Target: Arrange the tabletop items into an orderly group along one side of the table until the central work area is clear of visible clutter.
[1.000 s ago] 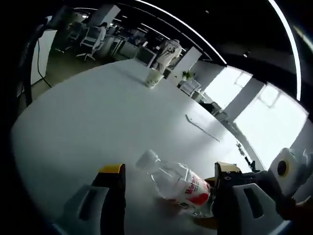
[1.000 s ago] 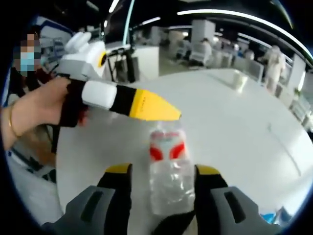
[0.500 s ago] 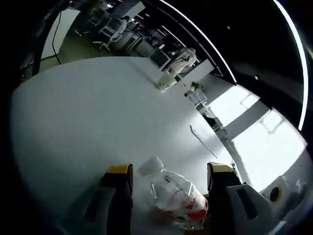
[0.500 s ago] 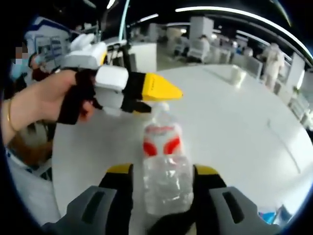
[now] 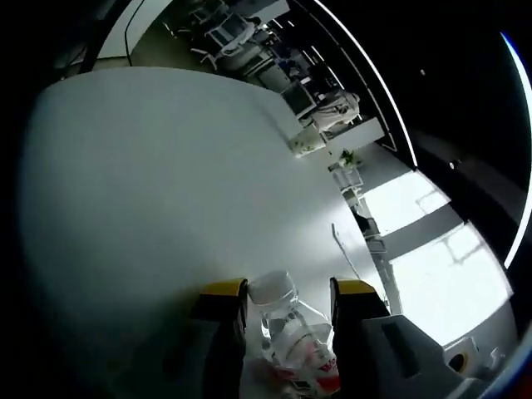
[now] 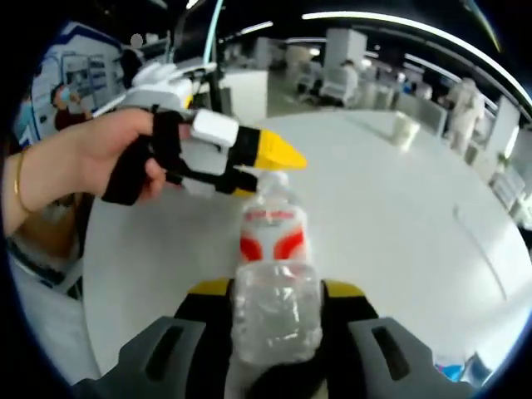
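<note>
Clear plastic is showing between both claws at once: a water bottle (image 5: 291, 341) with a red-and-white label is being gripped from two ends. In the left gripper view, the left claw (image 5: 288, 293) is closing its yellow-tipped jaws around the bottle's neck, with the white cap (image 5: 273, 288) poking out between them and the crumpled body trailing back toward the camera. Beyond the cap, the white tabletop (image 5: 166, 183) is stretching away, carrying a pale cup (image 5: 304, 145) near its far edge and a thin straight stick-like item (image 5: 345, 252) further right, well apart from the cup.

In the right gripper view, a person's hand (image 6: 100, 158) is coming in from the left, wearing a black strap and gripping the left claw (image 6: 274, 170), whose yellow tips are pinching the bottle just below its cap (image 6: 272, 184). This view is showing what the other cannot: the bottle (image 6: 273, 274) lying lengthwise away from the camera, label facing up, with its base end clamped between the right claw (image 6: 274, 289), whose jaws are pressing against both sides. The bottle looks raised off the tabletop (image 6: 391, 216), though whether it is fully clear I cannot tell. Further right, the cup (image 6: 405, 130) is standing near the far edge, and the thin stick (image 6: 480, 250) is lying toward the right side.
</note>
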### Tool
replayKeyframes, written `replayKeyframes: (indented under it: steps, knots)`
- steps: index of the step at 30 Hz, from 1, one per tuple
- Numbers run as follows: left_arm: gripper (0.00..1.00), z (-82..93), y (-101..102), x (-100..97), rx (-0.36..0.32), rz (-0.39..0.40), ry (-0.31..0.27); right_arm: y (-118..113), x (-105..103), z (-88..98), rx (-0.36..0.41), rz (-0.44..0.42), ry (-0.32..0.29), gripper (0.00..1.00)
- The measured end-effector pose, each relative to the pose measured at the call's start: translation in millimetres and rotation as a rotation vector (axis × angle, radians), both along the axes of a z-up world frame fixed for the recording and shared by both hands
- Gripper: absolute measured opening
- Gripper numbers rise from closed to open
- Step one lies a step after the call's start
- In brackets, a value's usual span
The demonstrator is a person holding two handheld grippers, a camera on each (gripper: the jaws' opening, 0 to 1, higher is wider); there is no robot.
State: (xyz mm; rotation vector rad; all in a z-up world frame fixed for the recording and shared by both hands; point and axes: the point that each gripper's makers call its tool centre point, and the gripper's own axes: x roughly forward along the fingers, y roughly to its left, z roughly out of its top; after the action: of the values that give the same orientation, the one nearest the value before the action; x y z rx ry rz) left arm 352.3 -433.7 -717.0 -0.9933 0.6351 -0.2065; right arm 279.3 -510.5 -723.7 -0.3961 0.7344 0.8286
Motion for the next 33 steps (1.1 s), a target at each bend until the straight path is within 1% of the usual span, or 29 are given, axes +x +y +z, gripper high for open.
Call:
replayKeyframes:
  steps: [4, 7, 8, 9, 11, 14, 16, 18, 20, 27, 29, 33]
  knots:
    - [0.31, -5.3, 0, -0.3, -0.027, 0.005, 0.044, 0, -1, -0.4, -0.008, 0.01, -0.009, 0.38]
    - [0.28, -9.1, -2, -1.6, -0.063, 0.008, 0.083, 0, -1, -0.7, -0.013, 0.019, -0.018, 0.38]
    - [0.27, -9.0, -1, -0.6, -0.059, 0.013, 0.08, 0, -1, -0.8, -0.013, 0.021, -0.02, 0.38]
    - [0.25, -10.3, -1, -1.8, -0.061, 0.018, 0.098, 0, -1, -0.9, -0.014, 0.024, -0.022, 0.38]
    - [0.23, -11.6, 0, -2.6, -0.059, 0.015, 0.106, 0, -1, -0.9, -0.015, 0.028, -0.025, 0.38]
    - [0.23, -11.9, -1, -2.6, -0.127, 0.044, 0.152, 0, -1, -1.2, -0.018, 0.028, -0.027, 0.38]
    - [0.23, -11.3, -1, -2.2, -0.101, 0.025, 0.146, 0, -1, -1.5, -0.021, 0.029, -0.03, 0.38]
    - [0.22, -11.5, -2, -2.9, -0.103, 0.025, 0.161, 0, -1, -1.6, -0.023, 0.031, -0.033, 0.38]
    - [0.22, -10.7, -2, -2.7, -0.095, 0.017, 0.164, 0, -1, -1.9, -0.025, 0.032, -0.034, 0.38]
    - [0.21, 3.3, -4, -0.1, -0.052, -0.007, 0.114, 0, 0, -1.2, -0.02, 0.024, -0.035, 0.38]
    - [0.21, 8.8, -4, 0.1, -0.03, -0.018, 0.104, 0, 0, -0.5, -0.02, 0.02, -0.038, 0.38]
    - [0.21, 21.5, -5, 2.3, 0.032, -0.051, 0.055, -1, 1, 1.4, -0.03, 0.01, -0.057, 0.38]
